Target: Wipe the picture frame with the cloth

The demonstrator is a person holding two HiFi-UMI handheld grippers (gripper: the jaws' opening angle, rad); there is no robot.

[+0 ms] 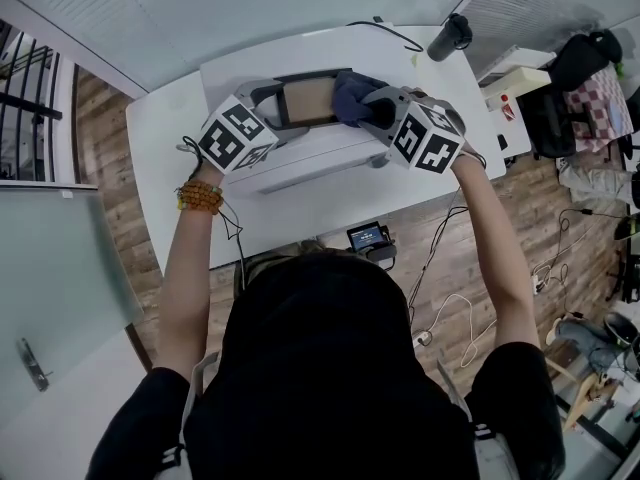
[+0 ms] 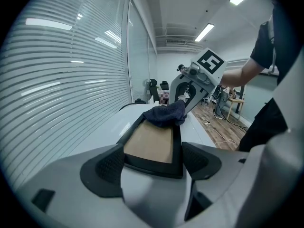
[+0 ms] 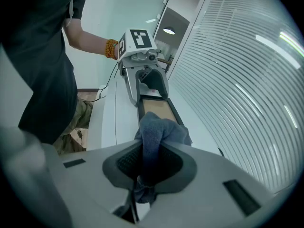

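Frame pinned at one end, cloth on the other

The left gripper (image 2: 152, 163) has its jaws closed on the near short end of the black frame (image 2: 149, 144), one pad on each side edge, with the tan panel facing up. The frame runs flat between the two grippers over the white table (image 1: 180, 168). The right gripper (image 3: 149, 163) is clamped on a dark blue cloth (image 3: 159, 132) – the bunched fabric fills the gap between its pads and a bit hangs out behind them. The loose front of the cloth sits on the far end of the frame from the left gripper, covering that end of the panel. Can't tell how hard it's pressing down.
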